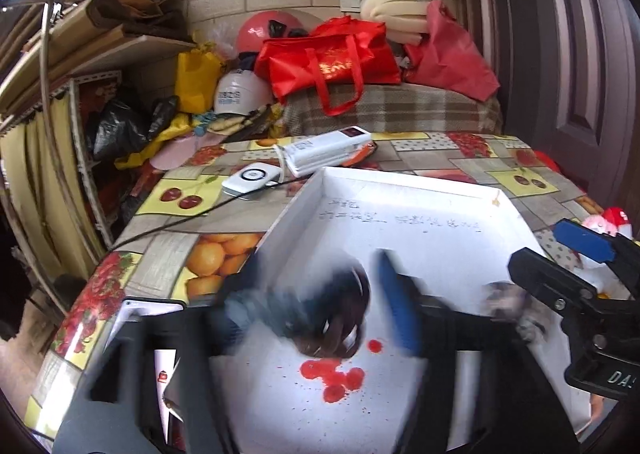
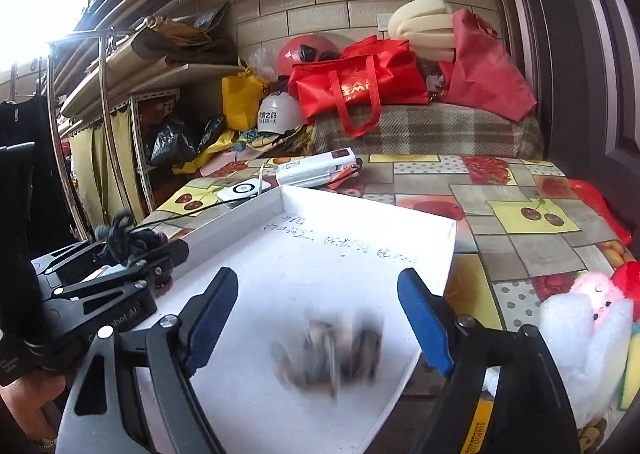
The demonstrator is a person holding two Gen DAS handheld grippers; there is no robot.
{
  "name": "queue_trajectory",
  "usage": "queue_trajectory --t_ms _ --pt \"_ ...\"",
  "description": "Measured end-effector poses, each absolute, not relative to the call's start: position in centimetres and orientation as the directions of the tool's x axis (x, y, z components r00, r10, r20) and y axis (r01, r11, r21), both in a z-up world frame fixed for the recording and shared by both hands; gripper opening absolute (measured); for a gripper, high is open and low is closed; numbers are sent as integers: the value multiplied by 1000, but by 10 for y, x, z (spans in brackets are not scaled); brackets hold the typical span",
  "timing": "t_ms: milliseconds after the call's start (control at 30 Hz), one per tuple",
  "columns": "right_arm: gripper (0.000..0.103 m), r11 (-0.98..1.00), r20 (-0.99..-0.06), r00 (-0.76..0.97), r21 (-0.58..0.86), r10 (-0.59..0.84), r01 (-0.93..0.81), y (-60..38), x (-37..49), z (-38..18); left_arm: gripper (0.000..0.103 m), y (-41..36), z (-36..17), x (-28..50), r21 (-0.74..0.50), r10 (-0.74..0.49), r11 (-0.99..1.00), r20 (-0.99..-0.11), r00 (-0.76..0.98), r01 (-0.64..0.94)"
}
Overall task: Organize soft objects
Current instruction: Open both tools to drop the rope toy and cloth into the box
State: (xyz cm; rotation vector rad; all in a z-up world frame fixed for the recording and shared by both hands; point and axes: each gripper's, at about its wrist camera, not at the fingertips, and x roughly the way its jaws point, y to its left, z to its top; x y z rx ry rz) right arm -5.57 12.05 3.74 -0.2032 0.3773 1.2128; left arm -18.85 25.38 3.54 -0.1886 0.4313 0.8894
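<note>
- The left claw [image 1: 320, 318] stands open over a shallow white cardboard tray [image 1: 404, 189]. Its blue pads are motion-blurred.
- Between the left claw's fingers, a dark, blurred soft object [image 1: 336, 318] sits in the tray; whether it touches either pad cannot be told. Just in front of it, red stains [image 1: 332, 374] mark the tray floor.
- The right claw [image 2: 320, 318] also stands open over the same tray, its blue pads [image 2: 426, 328] well apart.
- A blurred grey and dark soft object [image 2: 332, 350] lies between the right claw's fingers, touching neither pad.
- In the right wrist view, the left claw shows at the tray's left edge, with a dark yarn-like tuft [image 2: 124, 234] by its fingers.
- At the right, beside the tray, a white and pink plush toy [image 2: 588, 318] lies on the tabletop [image 2: 532, 250], which wears a fruit-patterned cloth.
- Handwriting [image 2: 340, 238] runs across the tray's far part.
- Beyond the tray sit a small white device [image 2: 240, 191] with a cable and a long white box [image 2: 316, 169].
- Farther back, a red tote bag [image 2: 360, 81], a white helmet [image 2: 276, 115], a red helmet [image 2: 304, 49] and foam rolls [image 2: 424, 29] crowd a plaid-covered surface against a tiled wall.
</note>
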Motion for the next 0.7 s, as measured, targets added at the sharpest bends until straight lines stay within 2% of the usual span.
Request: queue_trajectory --t_ms 33,100,700 --pt "82 342 -384 298 48 874 -939 119 -56 38 95 253 36 -189 19 712 619 -434 552 -785" --pt "82 343 -382 301 47 874 -938 119 -56 38 103 251 36 -191 19 715 620 -424 555 -784" --pt "83 356 -281 344 -9 896 -934 103 -74 44 103 240 41 -193 46 745 613 -368 557 -789"
